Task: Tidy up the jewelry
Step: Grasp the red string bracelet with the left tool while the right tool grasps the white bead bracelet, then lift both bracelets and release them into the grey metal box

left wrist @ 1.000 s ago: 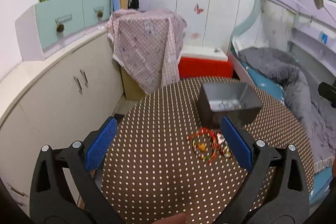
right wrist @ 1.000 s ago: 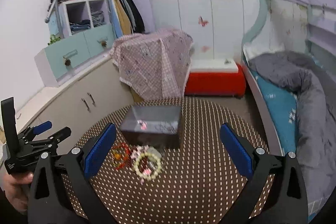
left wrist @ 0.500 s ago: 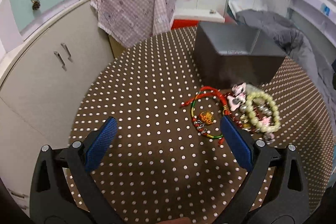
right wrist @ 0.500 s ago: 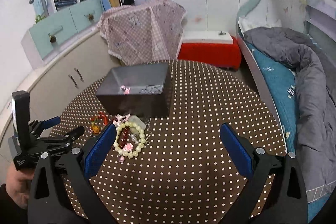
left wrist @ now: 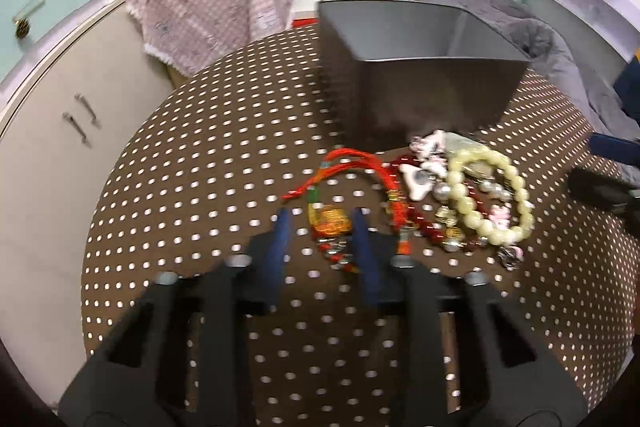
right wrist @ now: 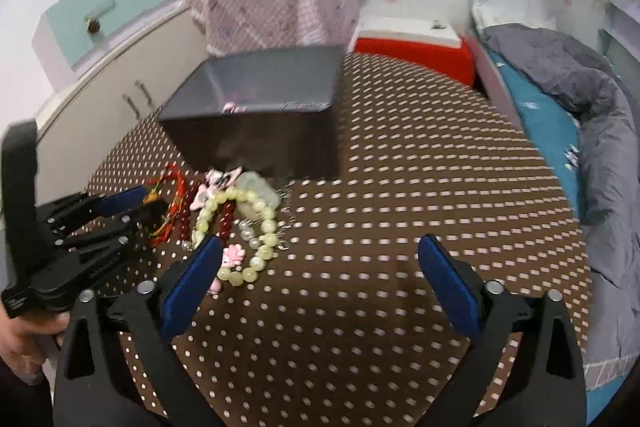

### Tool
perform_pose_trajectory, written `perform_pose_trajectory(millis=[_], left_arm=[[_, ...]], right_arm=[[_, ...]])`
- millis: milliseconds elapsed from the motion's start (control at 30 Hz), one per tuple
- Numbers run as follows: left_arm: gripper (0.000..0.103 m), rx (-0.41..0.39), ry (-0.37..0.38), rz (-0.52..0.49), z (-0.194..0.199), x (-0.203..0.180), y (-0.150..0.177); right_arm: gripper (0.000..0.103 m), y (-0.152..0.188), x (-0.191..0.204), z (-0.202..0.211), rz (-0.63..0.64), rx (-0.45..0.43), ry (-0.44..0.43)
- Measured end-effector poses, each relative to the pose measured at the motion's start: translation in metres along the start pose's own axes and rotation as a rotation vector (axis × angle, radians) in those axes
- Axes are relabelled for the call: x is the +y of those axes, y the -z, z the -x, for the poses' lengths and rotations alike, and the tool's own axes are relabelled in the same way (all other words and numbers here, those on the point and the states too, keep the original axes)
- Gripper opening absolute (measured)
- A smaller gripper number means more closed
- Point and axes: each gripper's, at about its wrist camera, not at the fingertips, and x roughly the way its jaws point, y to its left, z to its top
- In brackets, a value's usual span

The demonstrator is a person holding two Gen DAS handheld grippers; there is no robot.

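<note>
Left wrist: left tongs (left wrist: 322, 223) narrowed around red cord bracelet (left wrist: 344, 183); right tongs (right wrist: 320, 259) wide.

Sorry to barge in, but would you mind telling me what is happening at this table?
A person with a gripper in each hand is sorting jewelry on a dotted table. The left gripper has narrowed its jaws around the red cord bracelet, apparently to pick it up. The right gripper hangs wide open nearby, holding nothing. The bead bracelets lie in a heap before the grey box, which already holds some pieces.
</note>
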Motion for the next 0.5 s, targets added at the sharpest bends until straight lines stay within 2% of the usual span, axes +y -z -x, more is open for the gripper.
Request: perform_pose_trajectory(millis=[67, 100, 133, 167, 200, 233, 267, 500], left_arm=[[0.017, -0.006, 0.007, -0.009, 0.002, -0.004, 0.002], [0.017, -0.007, 0.014, -0.006, 0.003, -0.004, 0.003], [0.017, -0.008, 0.025, 0.002, 0.004, -0.003, 0.004], [0.017, -0.008, 0.032, 0.008, 0.005, -0.003, 0.005], [0.016, -0.009, 0.038, 0.012, 0.007, -0.003, 0.007], [0.016, -0.012, 0.042, 0.015, 0.009, -0.001, 0.008], [0.016, -0.014, 0.045, 0.019, 0.01, 0.0, 0.009], [0.016, -0.058, 0.063, 0.053, 0.029, 0.01, 0.008]], right_arm=[[0.062, 0.0, 0.008, -0.012, 0.024, 0.034, -0.015], [0.056, 0.0, 0.01, -0.016, 0.032, 0.042, -0.022], [0.042, 0.001, 0.015, -0.023, 0.053, 0.062, -0.02], [0.033, 0.003, 0.019, -0.029, 0.077, 0.079, -0.01], [0.03, 0.004, 0.023, -0.029, 0.099, 0.067, 0.009], [0.014, 0.004, 0.025, -0.028, 0.116, 0.067, 0.015], [0.008, 0.004, 0.025, -0.026, 0.108, 0.069, -0.005], [0.008, -0.001, 0.014, 0.011, 0.084, -0.023, -0.037]])
